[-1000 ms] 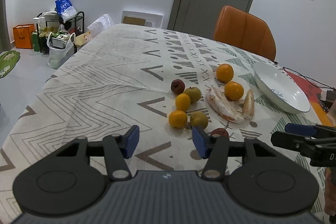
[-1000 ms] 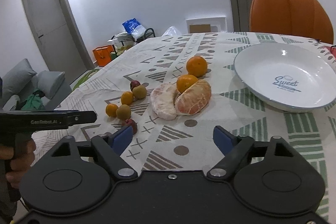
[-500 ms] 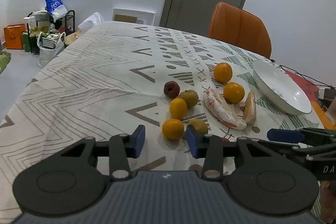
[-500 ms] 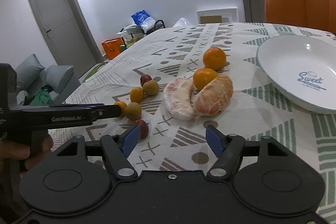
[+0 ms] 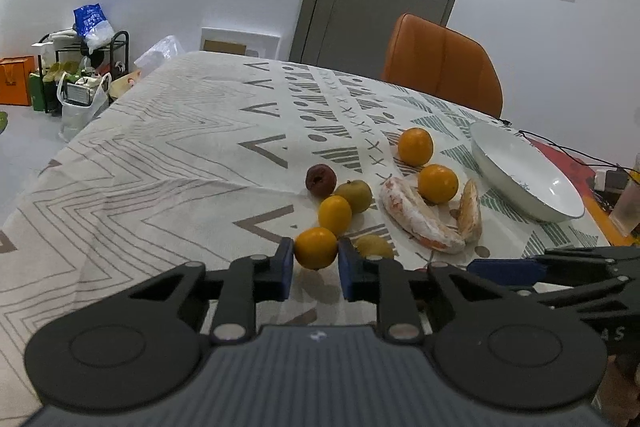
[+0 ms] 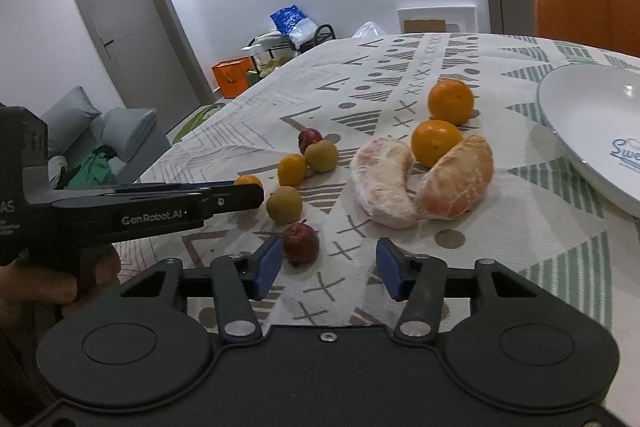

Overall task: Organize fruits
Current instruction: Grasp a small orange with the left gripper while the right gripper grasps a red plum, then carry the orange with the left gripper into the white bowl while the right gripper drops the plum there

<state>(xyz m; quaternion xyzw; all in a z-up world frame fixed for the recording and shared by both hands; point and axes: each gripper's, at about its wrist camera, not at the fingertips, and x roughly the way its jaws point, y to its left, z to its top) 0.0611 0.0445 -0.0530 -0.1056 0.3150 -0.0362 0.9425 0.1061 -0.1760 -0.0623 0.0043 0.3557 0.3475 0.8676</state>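
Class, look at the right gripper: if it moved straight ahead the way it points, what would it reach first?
Probably the two peeled citrus pieces; the small red fruit sits beside the right gripper, by its left fingertip, though depth is unclear.

Left wrist view. Worktop (image 5: 168,163) carries all fruit. Nearest small orange (image 5: 316,248) sits between the pads of the left tongs (image 5: 314,265). Second small orange (image 5: 335,215) at 1 o'clock from it; pear (image 5: 354,195) just beyond; plum (image 5: 320,179) at 10 o'clock from the pear. Two peeled wedges (image 5: 416,215) lie at 3 o'clock of this cluster, an orange (image 5: 438,183) between them, another orange (image 5: 415,146) behind. Plate (image 5: 520,183) further at 3 o'clock. Chair (image 5: 440,63) behind the worktop at 1 o'clock. Right tongs (image 6: 326,269) straddle bare cloth; a small apple (image 6: 301,242) touches their left pad.
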